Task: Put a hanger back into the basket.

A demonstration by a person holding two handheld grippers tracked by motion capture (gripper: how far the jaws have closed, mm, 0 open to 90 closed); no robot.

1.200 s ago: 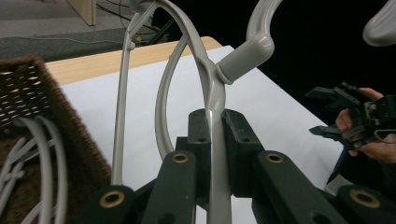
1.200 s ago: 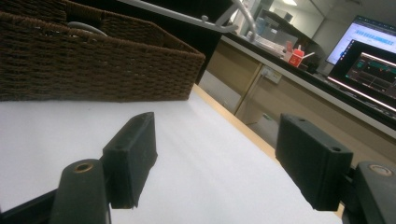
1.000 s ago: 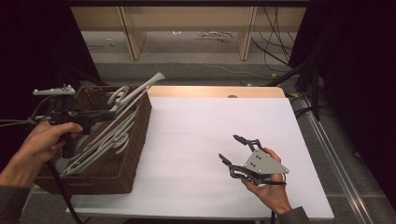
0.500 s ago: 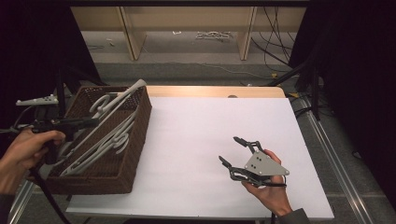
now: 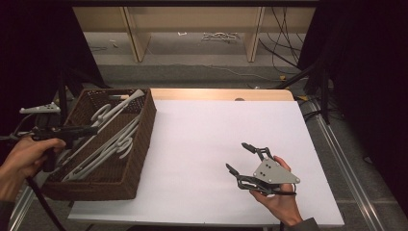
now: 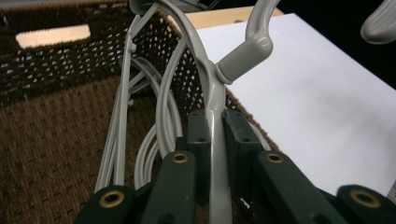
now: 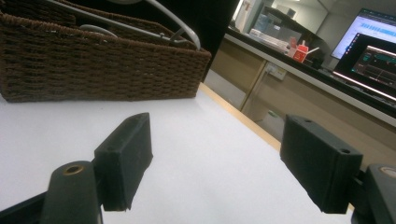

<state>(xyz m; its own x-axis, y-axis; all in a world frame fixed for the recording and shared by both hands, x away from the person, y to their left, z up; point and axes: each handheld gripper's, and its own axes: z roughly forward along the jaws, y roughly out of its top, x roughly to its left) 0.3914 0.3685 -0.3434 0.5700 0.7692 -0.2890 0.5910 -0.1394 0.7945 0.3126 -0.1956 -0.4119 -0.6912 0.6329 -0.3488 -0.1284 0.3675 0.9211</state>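
A dark brown wicker basket (image 5: 144, 120) stands at the table's left edge with several grey plastic hangers (image 5: 113, 137) lying in it. My left gripper (image 5: 94, 129) reaches in over the basket's left rim. In the left gripper view it (image 6: 215, 122) is shut on the neck of a grey hanger (image 6: 212, 88), just below its hook. My right gripper (image 5: 235, 156) rests low over the white tabletop at the front right, open, nothing between its fingers (image 7: 126, 158). The basket (image 7: 93, 70) lies ahead of it, to its left.
The white table surface (image 5: 216, 130) stretches from the basket to the right edge, with a wooden strip (image 5: 221, 94) along its far side. Beyond the table are shelf units and cables on the floor. A desk with lit monitors (image 7: 369, 51) appears in the right gripper view.
My left hand and gripper have drawn back to the left, and the grey hanger they hold has sunk lower into the basket. The right gripper has stayed put.
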